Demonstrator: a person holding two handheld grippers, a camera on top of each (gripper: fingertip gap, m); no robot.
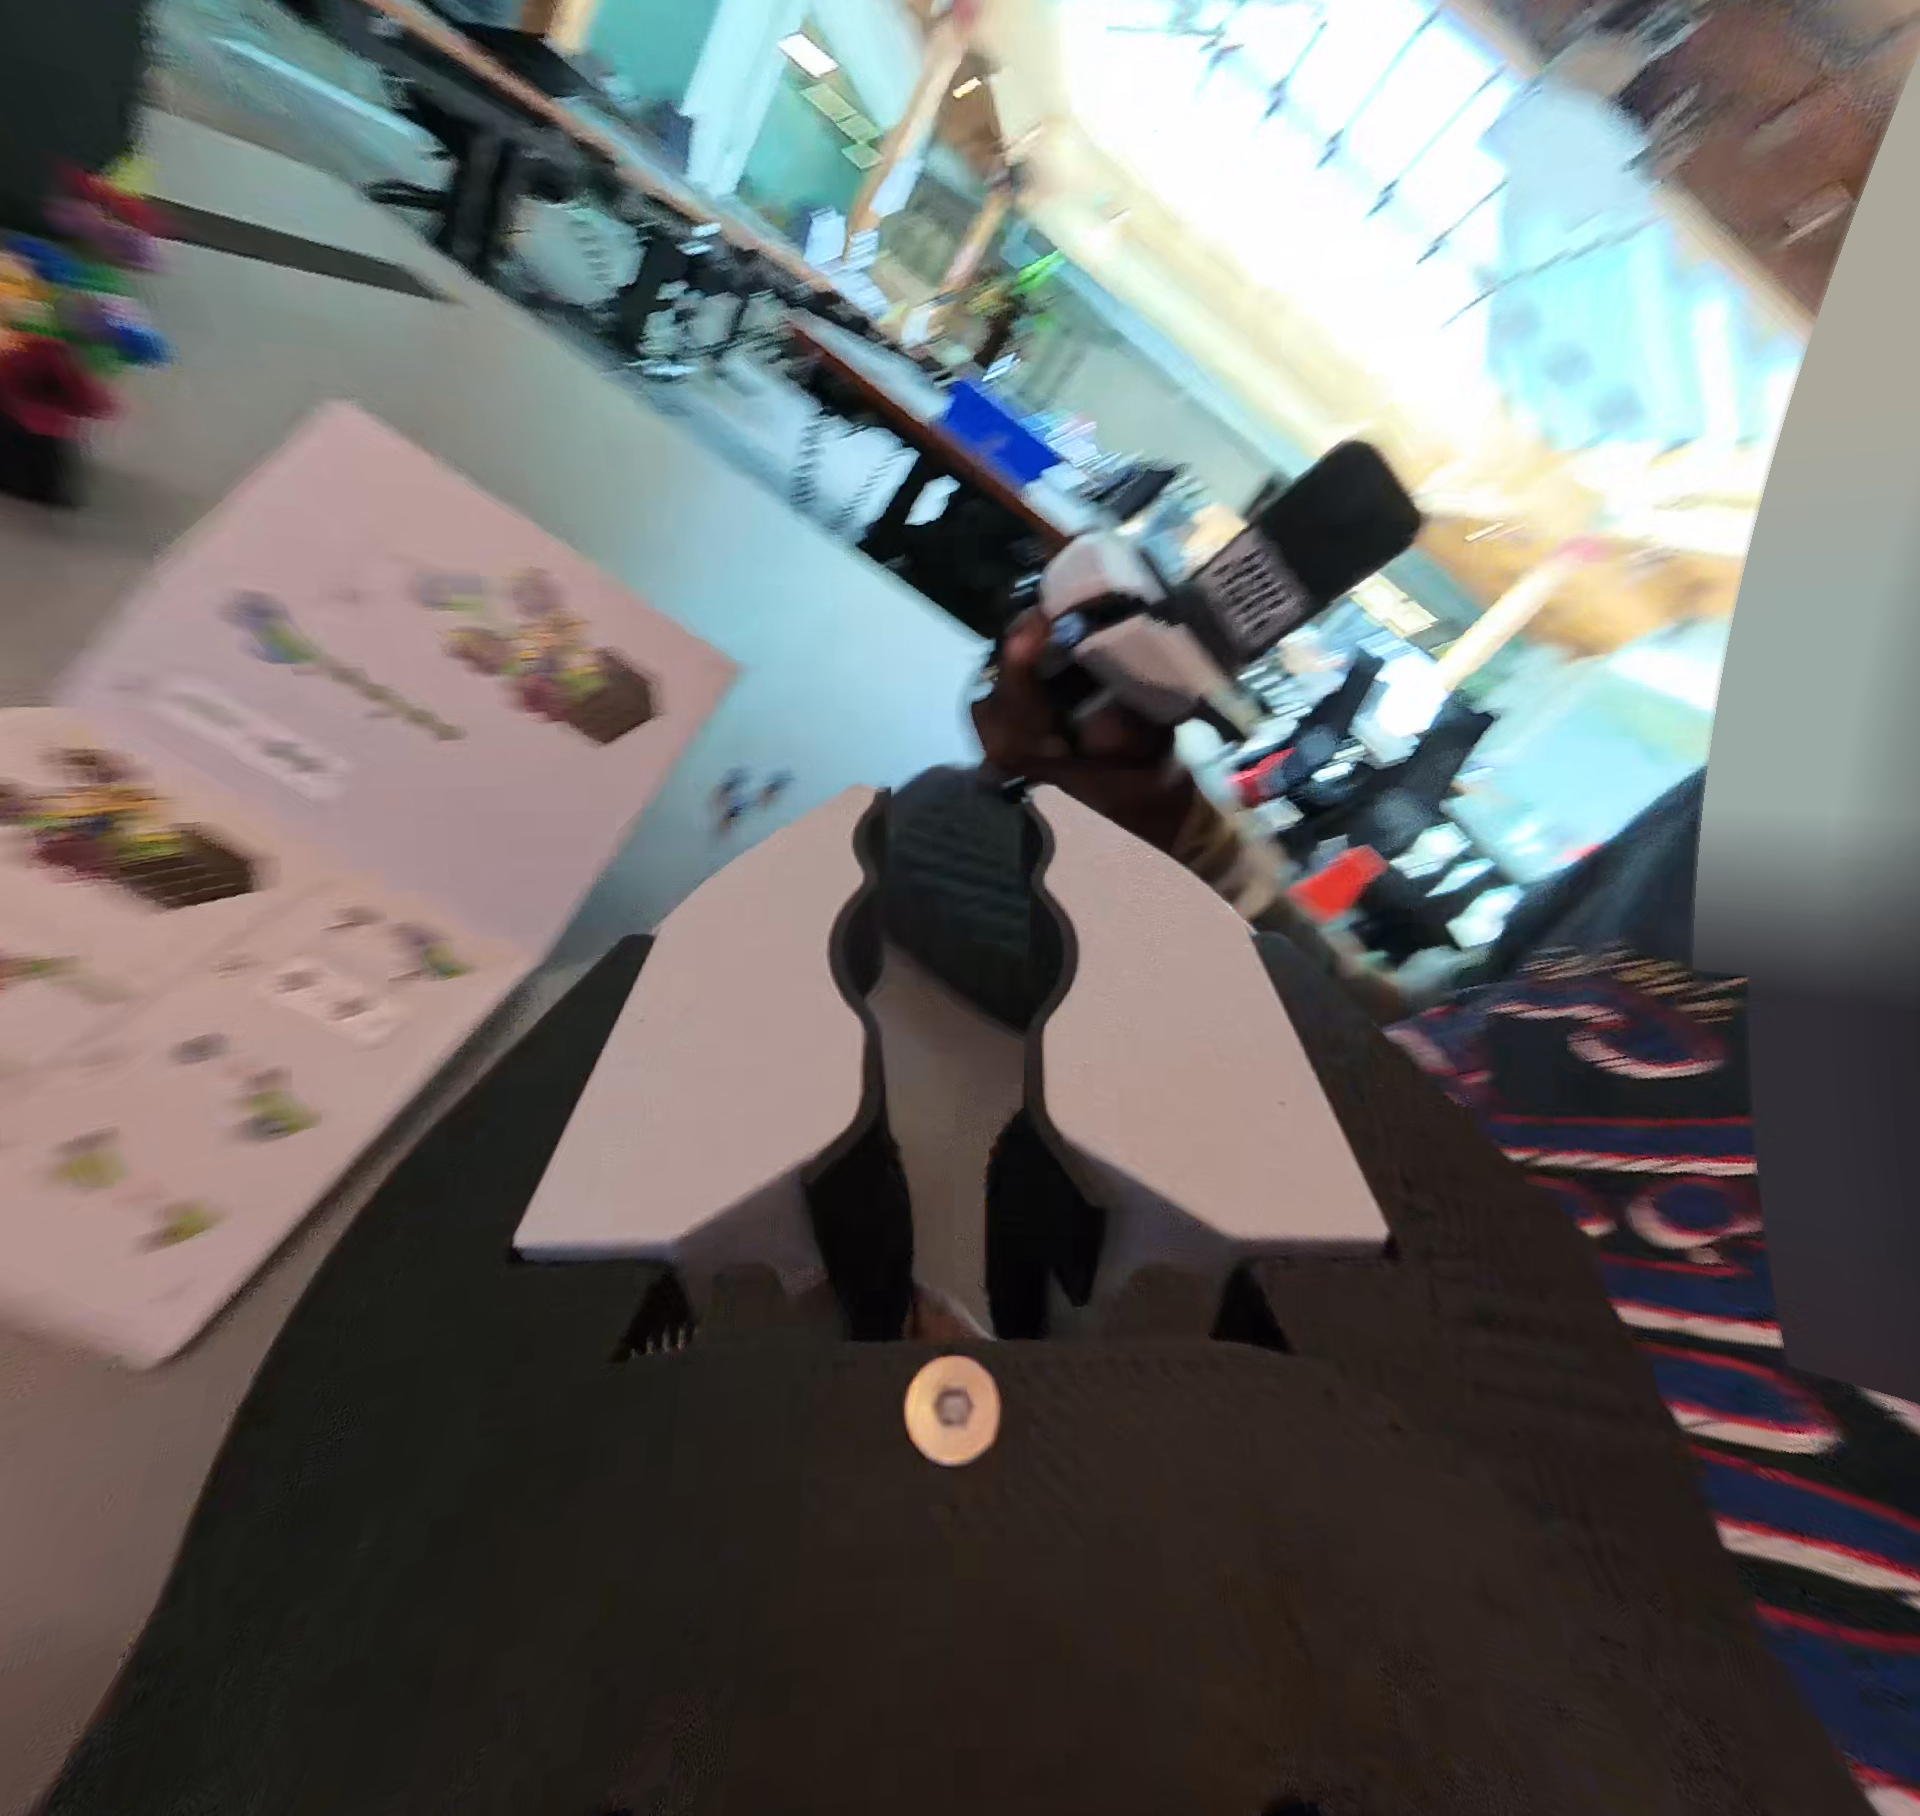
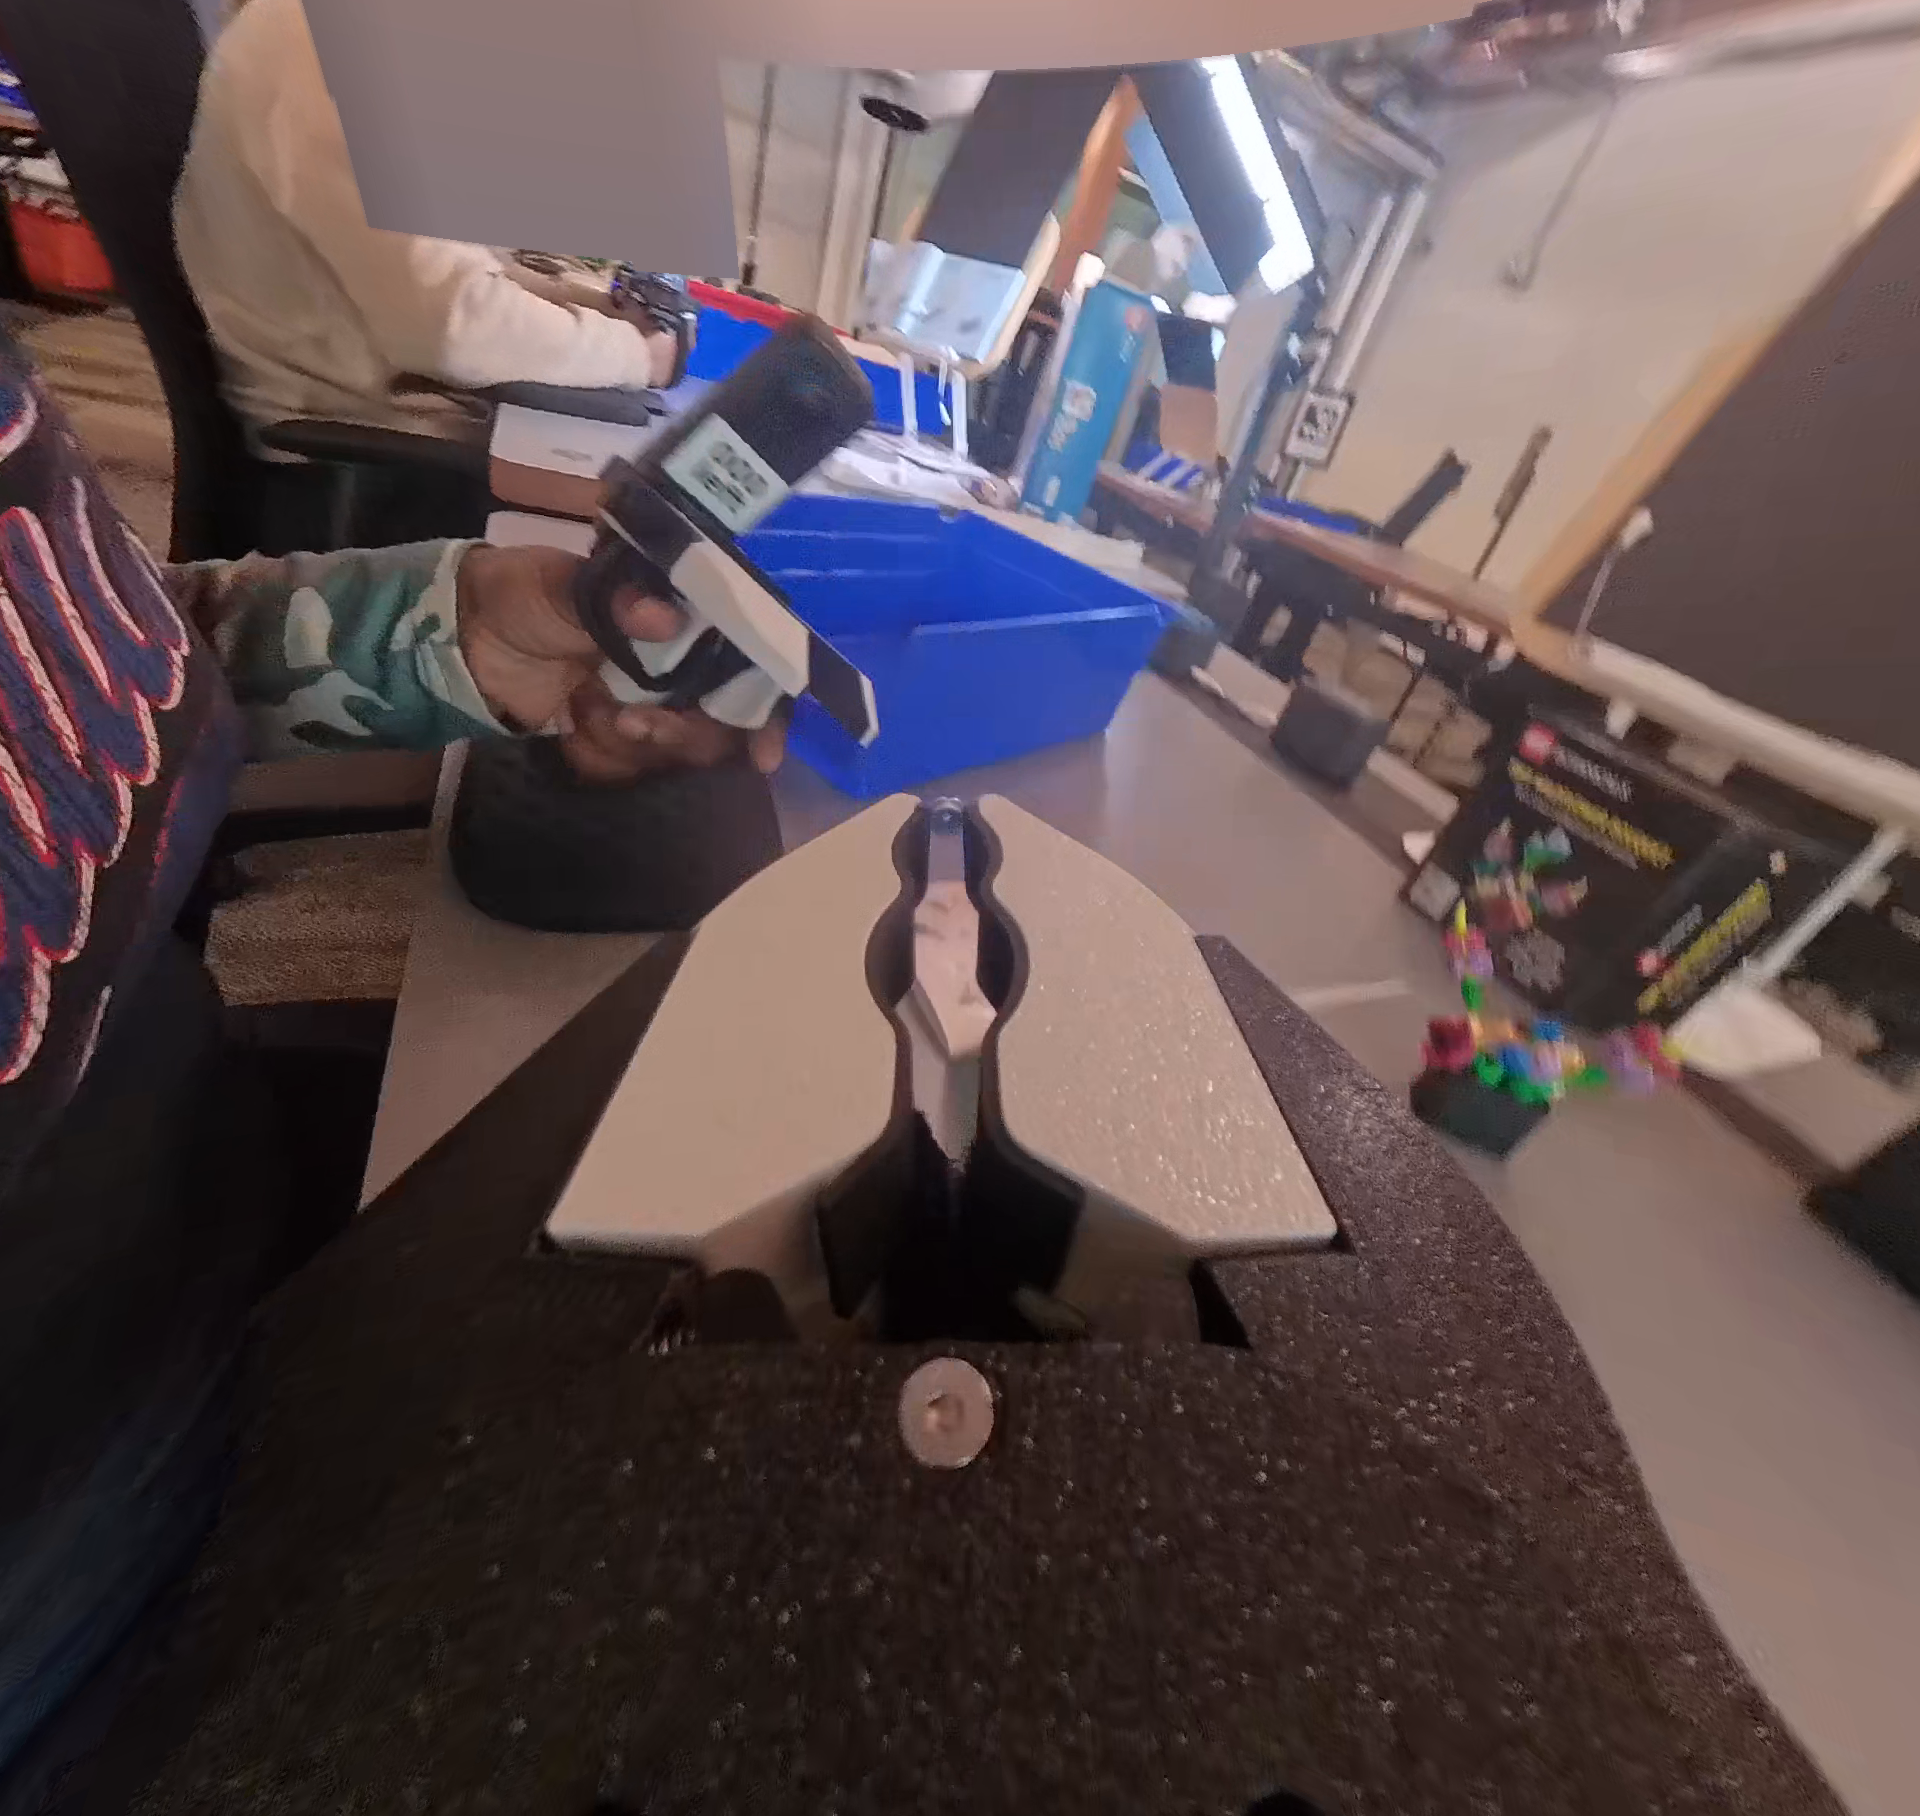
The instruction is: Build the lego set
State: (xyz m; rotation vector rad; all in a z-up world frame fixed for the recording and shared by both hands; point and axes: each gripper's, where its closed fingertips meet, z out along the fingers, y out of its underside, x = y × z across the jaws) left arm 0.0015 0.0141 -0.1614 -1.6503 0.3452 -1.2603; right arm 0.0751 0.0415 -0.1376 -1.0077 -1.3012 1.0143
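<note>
In the left wrist view the left gripper (image 1: 954,810) is lifted and tilted above the table (image 1: 644,478), its fingers close together with a narrow gap, pinching nothing visible. Left of it lies one open instruction booklet (image 1: 343,758); beyond the booklet stands one blurred flower model (image 1: 73,332). In the right wrist view the right gripper (image 2: 948,816) pinches one small blue piece (image 2: 945,812) at its tips. Behind it sits one blue bin (image 2: 966,644); one black set box (image 2: 1621,893) stands to the right.
</note>
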